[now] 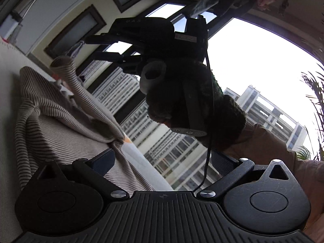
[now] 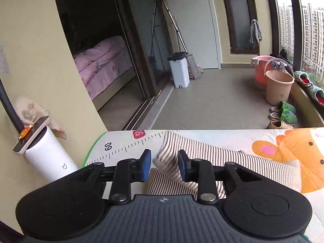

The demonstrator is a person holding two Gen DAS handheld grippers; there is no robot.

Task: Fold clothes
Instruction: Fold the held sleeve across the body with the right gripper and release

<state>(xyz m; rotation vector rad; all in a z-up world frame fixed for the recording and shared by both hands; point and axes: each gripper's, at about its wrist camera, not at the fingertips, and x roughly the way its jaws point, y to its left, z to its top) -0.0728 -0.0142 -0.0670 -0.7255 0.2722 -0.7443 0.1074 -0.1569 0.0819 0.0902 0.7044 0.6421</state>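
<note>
A brown-and-white striped garment (image 1: 60,121) lies rumpled on the padded mat (image 1: 8,105), with one sleeve end (image 1: 64,66) curled upward. My left gripper (image 1: 162,158) stands wide open at the garment's edge and its pads touch no cloth. The right gripper (image 1: 93,47), held by a gloved hand (image 1: 202,101), hovers just beyond the raised sleeve end. In the right wrist view the striped garment (image 2: 222,158) spreads over the mat (image 2: 222,137). A blurred fold of it (image 2: 168,154) sits between the blue pads (image 2: 146,166) of the right gripper (image 2: 164,165), which is open and not pressing on it.
The mat carries a ruler print (image 2: 125,145) and an orange cartoon (image 2: 287,147). A white cylinder (image 2: 50,162) with a phone on top stands at the left wall. On the floor beyond are a white bin (image 2: 179,70), buckets (image 2: 278,87) and slippers (image 2: 285,113). A large window (image 1: 253,60) lies behind.
</note>
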